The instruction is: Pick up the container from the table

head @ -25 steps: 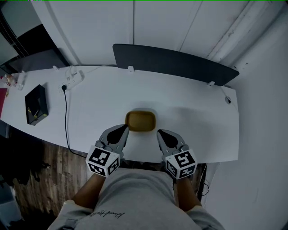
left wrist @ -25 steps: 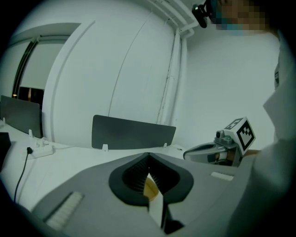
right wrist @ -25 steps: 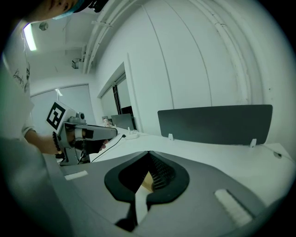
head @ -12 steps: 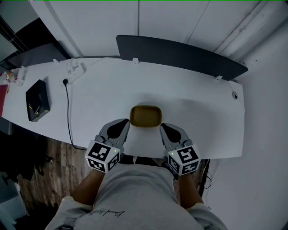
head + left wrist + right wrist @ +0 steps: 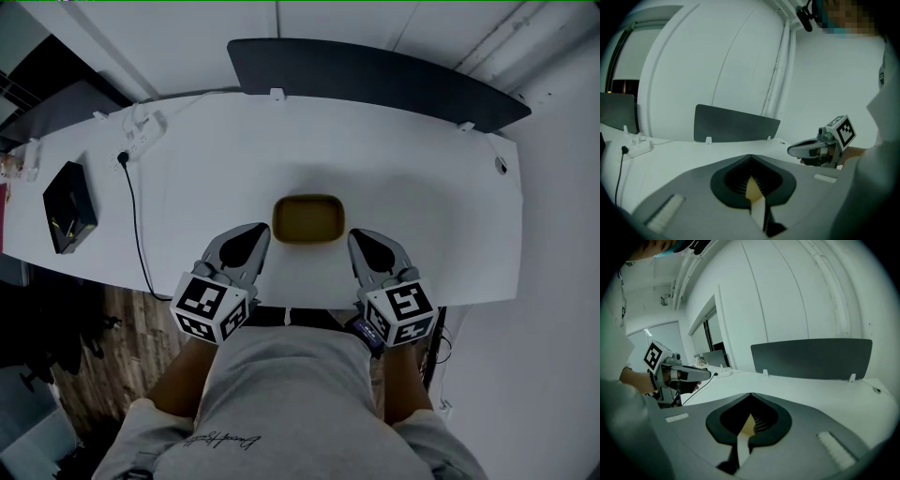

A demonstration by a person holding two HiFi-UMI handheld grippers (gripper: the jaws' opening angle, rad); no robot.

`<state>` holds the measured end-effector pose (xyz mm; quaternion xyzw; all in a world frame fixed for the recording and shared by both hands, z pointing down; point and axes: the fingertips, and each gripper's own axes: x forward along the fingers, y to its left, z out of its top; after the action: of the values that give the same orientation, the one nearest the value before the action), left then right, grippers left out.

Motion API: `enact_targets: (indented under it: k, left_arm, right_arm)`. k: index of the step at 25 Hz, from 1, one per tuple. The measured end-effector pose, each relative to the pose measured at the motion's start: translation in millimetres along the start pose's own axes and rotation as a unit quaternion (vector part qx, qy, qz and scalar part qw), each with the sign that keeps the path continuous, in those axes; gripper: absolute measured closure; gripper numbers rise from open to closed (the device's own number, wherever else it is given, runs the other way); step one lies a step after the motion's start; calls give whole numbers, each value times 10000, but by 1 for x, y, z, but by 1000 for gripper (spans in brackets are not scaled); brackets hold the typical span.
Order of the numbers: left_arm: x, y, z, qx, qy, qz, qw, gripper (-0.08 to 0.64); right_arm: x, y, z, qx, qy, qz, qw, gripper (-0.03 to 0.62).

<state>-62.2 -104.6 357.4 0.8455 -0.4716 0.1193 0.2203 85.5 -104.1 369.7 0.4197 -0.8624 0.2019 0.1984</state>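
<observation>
The left gripper [image 5: 255, 232] has its jaws pressed fully together with nothing between them; the right gripper [image 5: 361, 238] is likewise closed and empty; both are over the near edge of the white worktop [image 5: 206, 178]; the mustard-yellow, round-cornered rectangular container [image 5: 307, 218] lies on the worktop between the two gripper tips and slightly ahead of them, gripped by neither; left of the left gripper runs a thin black cable [image 5: 137, 230]; further left lies a flat black box [image 5: 68, 206]; beyond the container, at the worktop's far edge, stands a long dark grey panel [image 5: 375, 70].
</observation>
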Motion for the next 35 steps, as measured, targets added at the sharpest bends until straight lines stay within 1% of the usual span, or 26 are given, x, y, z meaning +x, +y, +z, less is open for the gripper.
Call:
enact_targets:
  k: [6,13,22,28,35]
  left_arm:
    - [14,11,-12,-103,148,20,9998,560]
    - [27,26,-31,-100,392,88,9991,560]
    - [41,37,-60,-164,685,153,9974,560]
    - [48,45,-75,-187,802,210,9964,560]
    - [58,51,-91,-178,945,266,9950,560]
  right_arm:
    - [8,-14,-5,65,95,-139,9998,578]
    - [18,-31,-21,174,234,-279,9992,578]
    - [33,-41,-48,350,447,-336,9978,577]
    - [45,-48,-58,467,495,-395,9969,578]
    - [59,-52,-73,425,655,-395,9962,578]
